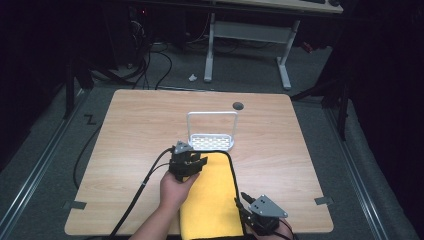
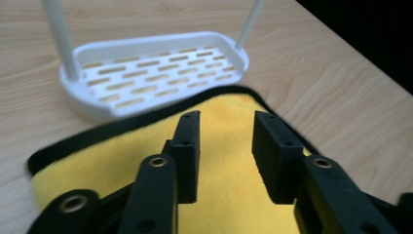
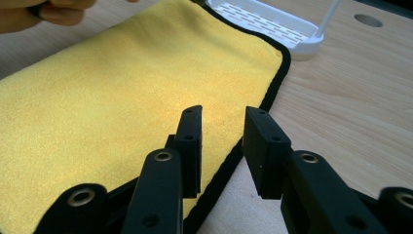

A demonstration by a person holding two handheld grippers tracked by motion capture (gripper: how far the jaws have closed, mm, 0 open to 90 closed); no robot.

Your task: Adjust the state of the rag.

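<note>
**Handling the yellow cloth: gripper placement and cloth axis**

High view. We see the yellow cloth point(image 1: 212, 197) lying flat on the table point(image 1: 280, 150), its long axis running from the near table edge toward the white slotted rack point(image 1: 211, 141). The left hand-held gripper point(image 1: 190, 159) sits over the cloth's far left corner, just short of the rack. The right hand-held gripper point(image 1: 245, 200) stands beside the cloth's right hem, at the near end.

Left gripper view. The left hand-held gripper point(image 2: 225, 127) is released: its jaws stand apart above the cloth point(image 2: 146, 156), with nothing between the pads. The black-bound far edge lies just ahead of the jaws, the rack point(image 2: 156, 73) directly beyond it.

Right gripper view. The right hand-held gripper point(image 3: 221, 124) is likewise released, jaws apart and straddling the black hem. The cloth point(image 3: 122, 92) extends ahead and to the left of the jaws.

Procedure, in our judgement: we lower each gripper until one pad slides under the hem, close on the binding only, and keep both grips on the same layer so the cloth lifts without twisting.
</note>
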